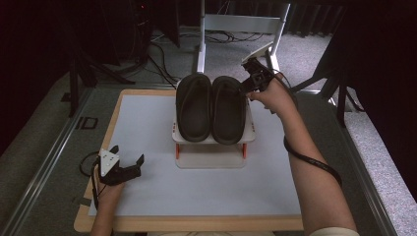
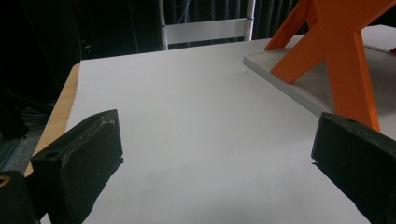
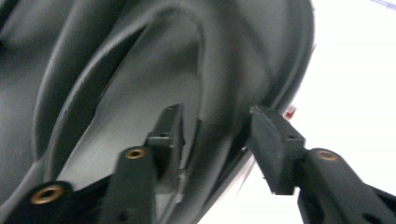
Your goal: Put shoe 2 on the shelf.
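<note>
Both black rubber flip-flops (image 1: 211, 108) are sitting side by side on top of the little white rack with orange legs (image 1: 210, 147), so placing looks mostly done. My right tongs (image 3: 212, 135) straddle the right slipper's rim, jaws apart, not pinching. Left tongs (image 1: 129, 160) idle wide open, well left of the rack.

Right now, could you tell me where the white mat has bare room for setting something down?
Free: the broad strip of white mat between the rack and the near edge, right of the left gripper, and the patch left of the rack. Crowded: the rack top, taken by two black slippers, with the right gripper at the right one's edge.
</note>
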`<state>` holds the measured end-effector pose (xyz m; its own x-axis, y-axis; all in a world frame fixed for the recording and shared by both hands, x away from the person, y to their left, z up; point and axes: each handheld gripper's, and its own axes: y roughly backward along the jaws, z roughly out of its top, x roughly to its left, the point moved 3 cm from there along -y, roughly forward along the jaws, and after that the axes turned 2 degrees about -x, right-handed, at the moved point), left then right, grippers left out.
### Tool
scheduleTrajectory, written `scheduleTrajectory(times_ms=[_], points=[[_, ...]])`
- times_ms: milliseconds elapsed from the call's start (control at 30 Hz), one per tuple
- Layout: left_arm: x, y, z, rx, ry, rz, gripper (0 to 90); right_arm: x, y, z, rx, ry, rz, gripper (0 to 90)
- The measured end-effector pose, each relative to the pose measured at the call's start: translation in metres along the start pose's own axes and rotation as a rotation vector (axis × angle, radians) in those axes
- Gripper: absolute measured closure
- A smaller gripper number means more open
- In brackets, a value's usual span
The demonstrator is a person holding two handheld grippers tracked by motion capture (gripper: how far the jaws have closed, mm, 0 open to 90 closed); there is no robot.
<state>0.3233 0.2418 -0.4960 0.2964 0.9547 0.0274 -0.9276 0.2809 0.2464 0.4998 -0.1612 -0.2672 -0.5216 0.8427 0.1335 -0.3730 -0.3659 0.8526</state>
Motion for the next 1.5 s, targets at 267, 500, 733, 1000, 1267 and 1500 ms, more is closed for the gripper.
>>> scheduleTrajectory(times_ms=[267,500,733,1000,1267,1500], points=[[0.000,0.000,0.000,0.000,0.000,0.000,1.6,-0.007,0.019,-0.008,-0.098,0.045,0.030,23.5],[0.000,0.000,0.000,-0.001,0.000,-0.001,1.6,-0.020,0.030,-0.024,-0.180,0.081,0.032,15.8],[0.000,0.000,0.000,-0.001,0.000,-0.001,1.6,-0.036,0.034,-0.043,-0.226,0.065,0.015,16.0],[0.000,0.000,0.000,-0.003,0.001,-0.001,1.6,-0.058,0.031,-0.068,-0.282,0.036,-0.004,15.9],[-0.001,0.000,0.000,-0.003,-0.001,0.002,1.6,-0.087,0.021,-0.098,-0.346,0.004,-0.047,15.9],[-0.001,0.000,0.000,-0.004,-0.002,0.003,1.6,-0.100,0.010,-0.123,-0.431,-0.011,-0.061,15.9]])
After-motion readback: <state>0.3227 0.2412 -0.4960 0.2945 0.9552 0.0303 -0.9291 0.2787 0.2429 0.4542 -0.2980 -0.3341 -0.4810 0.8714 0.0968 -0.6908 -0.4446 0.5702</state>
